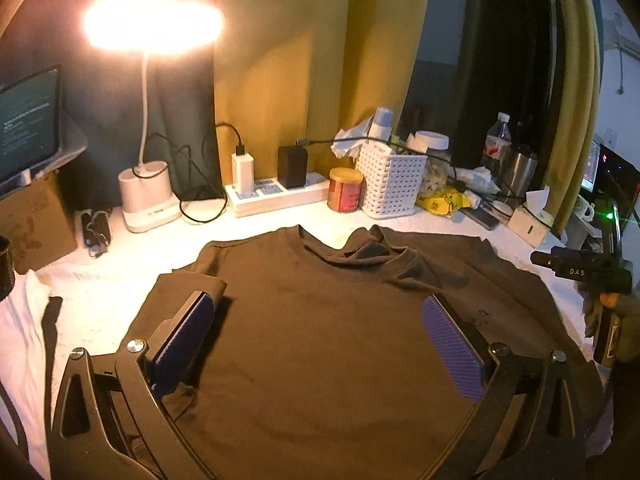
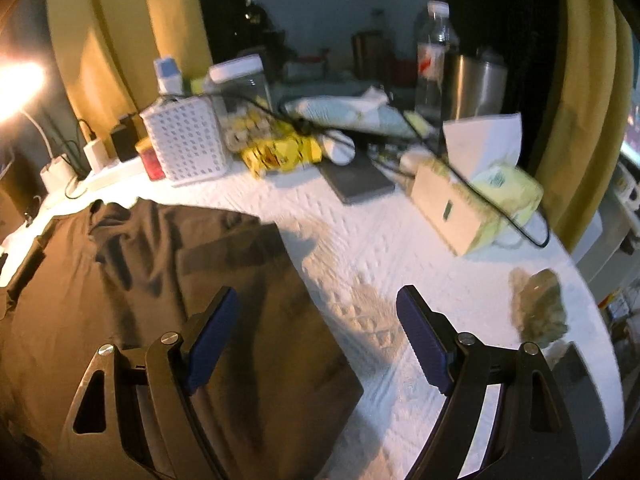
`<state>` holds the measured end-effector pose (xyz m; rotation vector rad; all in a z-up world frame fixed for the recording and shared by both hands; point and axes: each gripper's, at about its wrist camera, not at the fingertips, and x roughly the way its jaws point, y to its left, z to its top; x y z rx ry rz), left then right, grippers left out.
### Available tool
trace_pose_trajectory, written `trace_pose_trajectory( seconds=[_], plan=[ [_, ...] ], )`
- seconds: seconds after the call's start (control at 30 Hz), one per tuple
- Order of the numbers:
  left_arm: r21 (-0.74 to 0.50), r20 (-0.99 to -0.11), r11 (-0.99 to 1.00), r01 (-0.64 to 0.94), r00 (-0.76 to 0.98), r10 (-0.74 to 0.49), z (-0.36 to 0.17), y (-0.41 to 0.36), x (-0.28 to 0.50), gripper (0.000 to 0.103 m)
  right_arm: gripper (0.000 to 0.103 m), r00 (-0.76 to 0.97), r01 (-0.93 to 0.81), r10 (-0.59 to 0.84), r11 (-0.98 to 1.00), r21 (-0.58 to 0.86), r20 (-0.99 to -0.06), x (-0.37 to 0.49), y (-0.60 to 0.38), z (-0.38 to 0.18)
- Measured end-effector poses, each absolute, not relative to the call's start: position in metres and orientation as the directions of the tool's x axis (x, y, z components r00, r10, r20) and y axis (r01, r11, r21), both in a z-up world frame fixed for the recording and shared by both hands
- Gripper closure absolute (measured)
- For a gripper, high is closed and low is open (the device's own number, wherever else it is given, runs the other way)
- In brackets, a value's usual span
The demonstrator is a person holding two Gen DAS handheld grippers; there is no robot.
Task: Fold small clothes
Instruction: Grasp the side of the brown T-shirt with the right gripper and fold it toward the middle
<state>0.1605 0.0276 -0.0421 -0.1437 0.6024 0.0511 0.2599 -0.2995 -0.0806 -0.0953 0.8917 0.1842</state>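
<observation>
Brown cotton, a small crew-neck T-shirt (image 1: 320,340), is lying spread on the bench (image 2: 360,248) under both claws, its collar at the far end and its body filling the space between the left claw's pads. The left claw (image 1: 318,344) is hovering wide open over the chest of the shirt, holding nothing; just beyond its left pad the left sleeve (image 1: 188,284) is sitting doubled inward. The right claw (image 2: 316,336) is gaping equally wide and empty, its left pad over the shirt's right edge and its right pad over bare cloth; that view is blurred, so motion seems likely. Judging from the straight right edge, the side folds look under way, and the step in hand seems to be choosing a fresh grip. To do it well, each claw should be coming down at an edge rather than mid-panel, pinching both layers together, and the two should be lifting in step so the fold line is staying straight and the rumpled collar (image 1: 360,256) is not bunching further. The bench is wearing a white quilted cover, textured enough to drag on fabric. Beyond the claws a lit desk lamp (image 1: 148,184), a power strip (image 1: 276,196), a red tin (image 1: 345,195), a white perforated basket (image 1: 390,184) and a tissue box (image 2: 476,208) are crowding the far side before yellow curtains (image 1: 280,60).
</observation>
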Motion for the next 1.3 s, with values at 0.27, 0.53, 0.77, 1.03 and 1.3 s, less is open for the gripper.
trace_pose_trajectory(
  seconds=[0.27, 0.53, 0.77, 1.03, 1.3],
  plan=[
    [-0.142, -0.608, 0.984, -0.103, 0.794, -0.004, -0.054, 0.034, 0.178, 0.000, 0.023, 0.513, -0.210, 0.127, 0.978, 0.020, -0.849, 0.269, -0.302, -0.114],
    [-0.165, -0.623, 0.980, -0.108, 0.782, -0.019, -0.061, 0.040, 0.179, 0.000, 0.071, 0.496, -0.262, 0.119, 0.965, -0.018, -0.860, 0.254, -0.287, -0.113],
    [-0.197, -0.614, 0.975, -0.108, 0.789, -0.037, -0.060, 0.046, 0.170, 0.000, 0.095, 0.487, -0.310, 0.151, 0.951, -0.008, -0.860, 0.245, -0.271, -0.108],
    [-0.213, -0.589, 0.972, -0.103, 0.807, -0.044, -0.055, 0.053, 0.152, 0.000, 0.096, 0.552, -0.348, 0.185, 0.937, -0.023, -0.813, 0.230, -0.252, -0.075],
    [-0.232, -0.570, 0.966, -0.110, 0.820, -0.044, -0.052, 0.062, 0.134, 0.000, 0.096, 0.558, -0.430, 0.254, 0.903, -0.014, -0.790, 0.208, -0.213, -0.056]
  ],
)
